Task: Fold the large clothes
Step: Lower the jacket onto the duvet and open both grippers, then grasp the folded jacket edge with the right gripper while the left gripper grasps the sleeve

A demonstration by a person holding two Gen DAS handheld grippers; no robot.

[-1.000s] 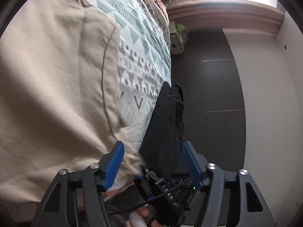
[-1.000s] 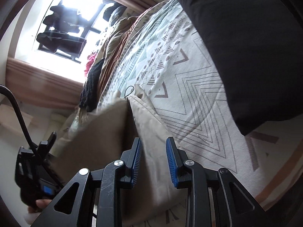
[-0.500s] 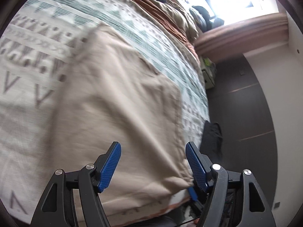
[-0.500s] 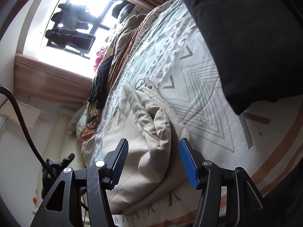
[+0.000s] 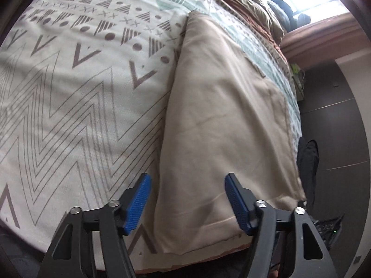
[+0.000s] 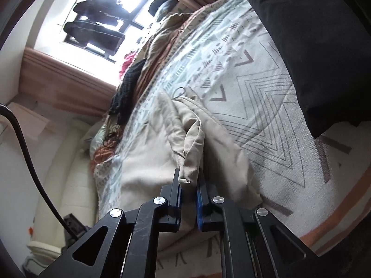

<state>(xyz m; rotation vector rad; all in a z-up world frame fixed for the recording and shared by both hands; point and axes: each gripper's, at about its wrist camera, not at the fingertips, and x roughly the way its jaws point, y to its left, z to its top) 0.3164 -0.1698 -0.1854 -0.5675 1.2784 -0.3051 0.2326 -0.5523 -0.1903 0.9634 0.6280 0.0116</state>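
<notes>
A large beige garment (image 5: pixel 222 125) lies folded lengthwise on the patterned bedspread (image 5: pixel 69 106), reaching to the bed's near edge. My left gripper (image 5: pixel 187 199) is open and empty, its blue pads either side of the garment's near end, just above it. In the right wrist view my right gripper (image 6: pixel 189 192) is shut on a bunched fold of the beige garment (image 6: pixel 192 143), which rises into the jaws from the cloth spread on the bed (image 6: pixel 266 106).
A black garment (image 6: pixel 313 46) lies on the bed at the right. Brown and black clothes (image 6: pixel 129 85) are piled toward the window (image 6: pixel 99 20). Dark floor (image 5: pixel 336 139) and a dark item (image 5: pixel 308 159) lie beyond the bed's edge.
My right gripper has closed on a fold of the beige garment; it was open half a second ago. My left gripper has swung over the bed toward the garment's near end, still open.
</notes>
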